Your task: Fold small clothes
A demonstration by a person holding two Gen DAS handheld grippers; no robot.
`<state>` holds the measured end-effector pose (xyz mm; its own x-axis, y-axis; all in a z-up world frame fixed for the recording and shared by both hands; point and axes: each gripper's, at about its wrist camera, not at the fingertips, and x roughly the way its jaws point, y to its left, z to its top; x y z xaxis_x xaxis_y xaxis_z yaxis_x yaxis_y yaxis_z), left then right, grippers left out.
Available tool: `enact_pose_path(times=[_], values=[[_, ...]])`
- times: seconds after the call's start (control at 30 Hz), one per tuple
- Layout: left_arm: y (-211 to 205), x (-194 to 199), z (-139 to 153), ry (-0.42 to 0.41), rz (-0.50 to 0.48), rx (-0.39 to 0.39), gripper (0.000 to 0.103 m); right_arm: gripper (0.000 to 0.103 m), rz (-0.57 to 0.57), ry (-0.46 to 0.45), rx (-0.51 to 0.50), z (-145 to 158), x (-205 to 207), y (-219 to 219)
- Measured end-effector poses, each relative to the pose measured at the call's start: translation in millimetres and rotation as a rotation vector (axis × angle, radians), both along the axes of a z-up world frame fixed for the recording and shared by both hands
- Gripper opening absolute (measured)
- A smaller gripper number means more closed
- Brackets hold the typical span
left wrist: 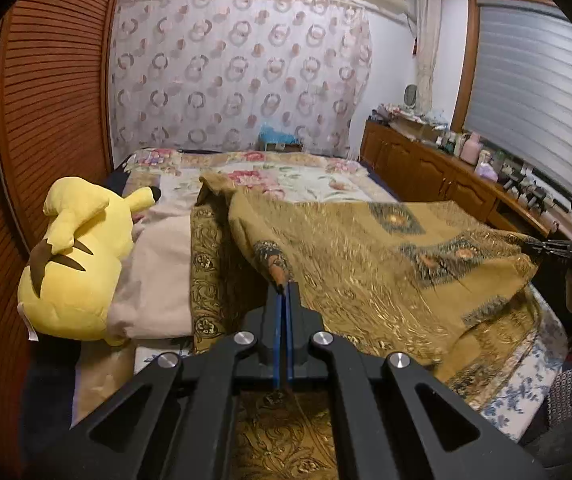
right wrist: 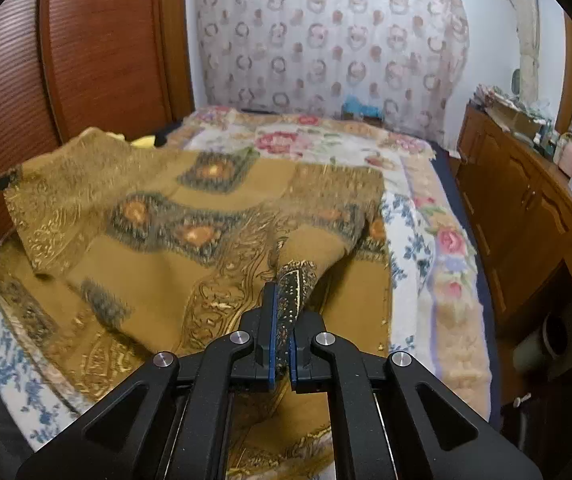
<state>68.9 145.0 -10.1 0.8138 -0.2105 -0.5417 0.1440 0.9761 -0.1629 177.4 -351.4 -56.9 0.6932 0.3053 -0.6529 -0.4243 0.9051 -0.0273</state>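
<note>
Fingertips of the left gripper (left wrist: 282,290) are pressed shut on a bunched corner of the mustard patterned cloth (left wrist: 386,264). The right gripper (right wrist: 284,312) is likewise clamped on a dark-bordered corner (right wrist: 296,280). Between both grips the cloth is held raised, sagging ahead of the fingers onto the floral bedspread (right wrist: 438,248). No finished fold is visible; folding appears barely begun. The long axis runs roughly gripper to gripper. A yellow plush toy (left wrist: 74,260) lies left of the left fingers.

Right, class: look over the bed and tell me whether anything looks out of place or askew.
The yellow plush toy lies tipped on its side at the bed's left edge, against the beige pillow. The mustard patterned cloth is rumpled only because both tongs pinch it. Nothing looks spilled or damaged.
</note>
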Motion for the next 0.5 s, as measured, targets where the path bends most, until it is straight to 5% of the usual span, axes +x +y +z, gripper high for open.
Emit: enact_pose_path(times=[0.2, 0.5], values=[[4.7, -24.2, 2.2, -0.004, -0.001, -0.005, 0.000, 0.001, 0.001, -0.021, 0.002, 15.3, -18.5, -7.6], [1.2, -51.3, -27.4, 0.066, 0.022, 0.048, 0.000, 0.001, -0.013, 0.035, -0.023, -4.0, -41.1, -13.1]])
